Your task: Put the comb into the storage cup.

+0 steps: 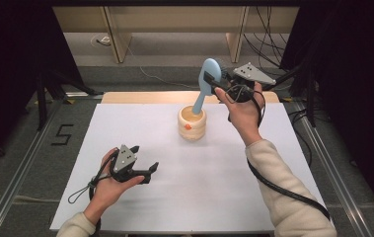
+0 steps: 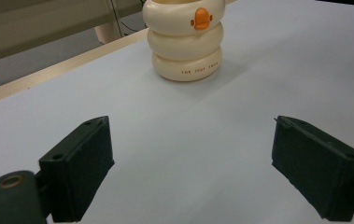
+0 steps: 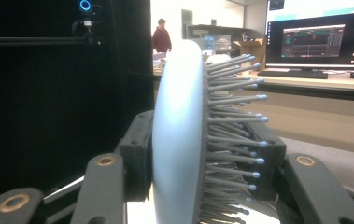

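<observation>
Holding: my right gripper (image 1: 213, 82) clamps the pale blue plastic hairbrush (image 1: 205, 88) by its head.
Placement: handle tip inside the cream ringed duck-faced cup (image 1: 192, 123); release remains.
Left gripper (image 1: 144, 163): wide, idle on the white tabletop (image 1: 125, 118).

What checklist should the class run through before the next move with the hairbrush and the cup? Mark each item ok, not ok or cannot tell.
1. Right gripper shut on the blue hairbrush: ok; in the right gripper view its fingers press both sides of the head.
2. Brush handle tip inside the cream cup: ok, it points into the mouth; whether it touches the bottom, cannot tell.
3. Cup upright on the white board: ok.
4. Left gripper open and holding nothing: ok.
5. Left gripper apart from the cup: ok; bare board lies between them.
</observation>
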Demonstrator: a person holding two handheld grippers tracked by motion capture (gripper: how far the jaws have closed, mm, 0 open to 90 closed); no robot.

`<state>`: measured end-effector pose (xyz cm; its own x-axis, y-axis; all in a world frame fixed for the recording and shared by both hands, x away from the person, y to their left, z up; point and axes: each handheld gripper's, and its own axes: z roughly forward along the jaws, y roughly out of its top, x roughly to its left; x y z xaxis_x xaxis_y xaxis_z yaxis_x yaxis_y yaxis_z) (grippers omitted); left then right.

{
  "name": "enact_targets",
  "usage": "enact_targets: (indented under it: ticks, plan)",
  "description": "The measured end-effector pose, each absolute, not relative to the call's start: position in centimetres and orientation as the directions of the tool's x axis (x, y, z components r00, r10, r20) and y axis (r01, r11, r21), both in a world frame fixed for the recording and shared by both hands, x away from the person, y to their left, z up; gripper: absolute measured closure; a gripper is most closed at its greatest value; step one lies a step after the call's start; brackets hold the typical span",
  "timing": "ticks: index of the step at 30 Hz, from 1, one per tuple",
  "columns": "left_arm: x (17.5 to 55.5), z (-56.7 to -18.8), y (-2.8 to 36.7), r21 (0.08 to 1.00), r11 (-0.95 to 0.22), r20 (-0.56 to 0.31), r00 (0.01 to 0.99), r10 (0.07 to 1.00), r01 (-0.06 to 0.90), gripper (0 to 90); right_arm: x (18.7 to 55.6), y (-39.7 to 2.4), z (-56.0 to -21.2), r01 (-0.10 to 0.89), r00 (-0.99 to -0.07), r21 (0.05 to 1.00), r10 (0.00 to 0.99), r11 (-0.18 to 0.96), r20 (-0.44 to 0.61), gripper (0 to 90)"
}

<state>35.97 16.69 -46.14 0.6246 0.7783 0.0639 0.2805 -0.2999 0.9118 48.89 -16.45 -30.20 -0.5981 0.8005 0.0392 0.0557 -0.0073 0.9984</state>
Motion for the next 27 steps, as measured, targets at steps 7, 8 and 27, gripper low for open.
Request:
enact_targets:
  ticks: [7,8,27]
  plan:
    - [36.0,-46.2,16.7,0.912,-0.299,0.063,0.624,0.779,0.281,12.0,49.3,-16.3,-30.5,0.061,-0.595,0.998,0.802,-0.005,0.040,52.5]
    - [36.0,-46.2,16.7,0.912,-0.298,0.063,0.624,0.779,0.281,12.0,49.3,-16.3,-30.5,0.062,-0.595,0.998,0.803,-0.005,0.041,52.5]
    - [36.0,-46.2,16.7,0.913,-0.297,0.061,0.625,0.778,0.280,12.0,50.1,-15.7,-31.2,0.093,-0.595,0.996,0.802,-0.004,0.059,52.3]
